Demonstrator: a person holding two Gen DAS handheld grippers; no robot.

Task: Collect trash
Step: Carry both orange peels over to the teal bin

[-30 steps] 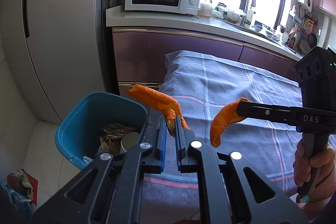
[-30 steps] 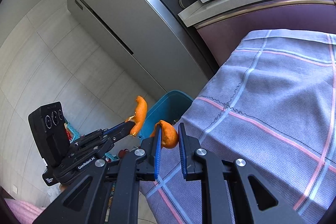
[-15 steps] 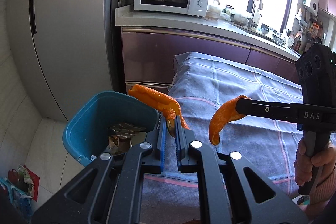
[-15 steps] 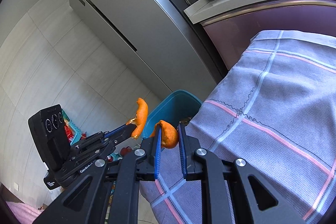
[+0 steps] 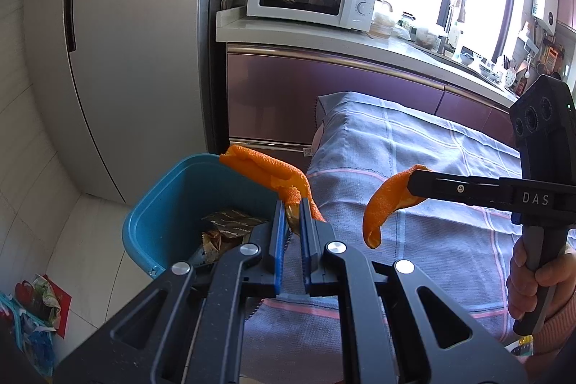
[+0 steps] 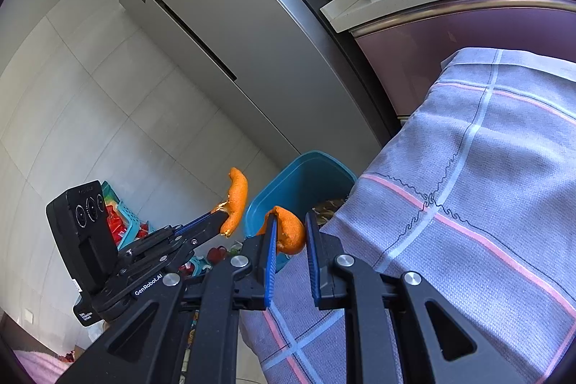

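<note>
Two orange peels, one clamped in each gripper, beside the blue bin.

The left gripper (image 5: 294, 204) grips the long peel (image 5: 264, 168) over the blue bin (image 5: 162, 215), which holds wrappers (image 5: 225, 225); the right gripper (image 6: 291, 229) grips the curled peel (image 6: 289, 229) over the checked cloth (image 6: 486, 186) just beside the bin.

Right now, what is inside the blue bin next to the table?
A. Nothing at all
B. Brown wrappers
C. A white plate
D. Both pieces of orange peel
B: the left wrist view shows crumpled brown wrappers in the blue bin, while each claw is shut on its own piece of orange peel outside it.
</note>
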